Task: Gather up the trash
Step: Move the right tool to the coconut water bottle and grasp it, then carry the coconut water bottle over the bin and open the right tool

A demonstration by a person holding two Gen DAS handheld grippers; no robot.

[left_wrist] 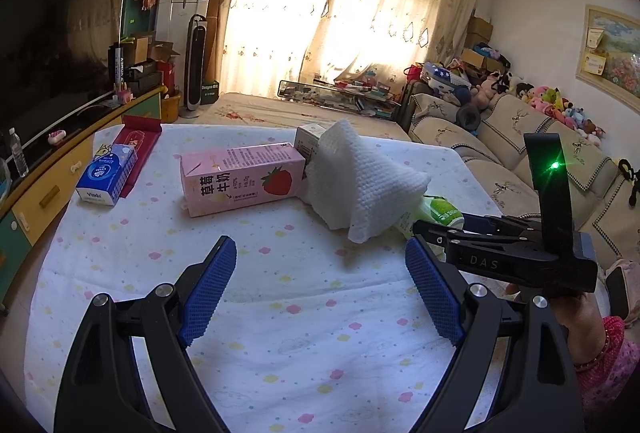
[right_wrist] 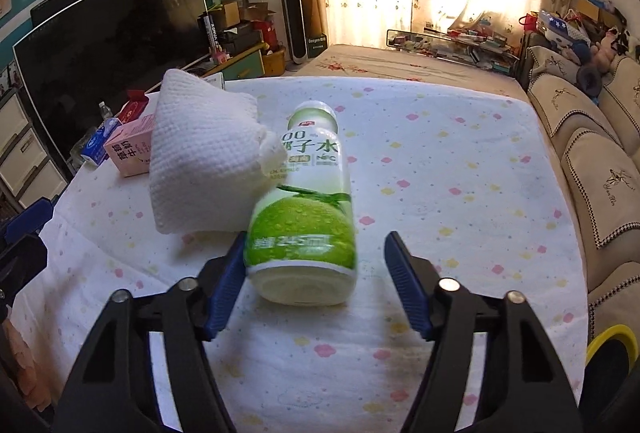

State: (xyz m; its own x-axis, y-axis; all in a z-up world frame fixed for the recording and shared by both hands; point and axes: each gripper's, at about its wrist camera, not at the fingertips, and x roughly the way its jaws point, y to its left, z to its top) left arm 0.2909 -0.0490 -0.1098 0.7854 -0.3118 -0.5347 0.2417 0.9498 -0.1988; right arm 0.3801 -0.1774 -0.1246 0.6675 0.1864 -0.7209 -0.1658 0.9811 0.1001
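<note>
A green and white drink bottle (right_wrist: 304,201) lies on its side on the cloth-covered table (right_wrist: 460,173), base toward me. My right gripper (right_wrist: 316,239) is open around the base: the left pad (right_wrist: 228,273) rests against the bottle, while the right pad stands apart from it. A crumpled white paper towel (right_wrist: 200,161) leans on the bottle's left side. Behind it lies a pink strawberry milk carton (left_wrist: 240,177) and a small white box (left_wrist: 308,139). My left gripper (left_wrist: 320,245) hangs open over bare cloth, nothing between its pads. The right gripper's black body (left_wrist: 512,253) shows at its right.
A blue tissue pack (left_wrist: 106,177) and a red box (left_wrist: 138,141) sit at the table's far left. A television (left_wrist: 60,53) on a low cabinet runs along the left, a sofa (left_wrist: 520,161) along the right. A yellow-rimmed round object (right_wrist: 612,345) sits below the table's right edge.
</note>
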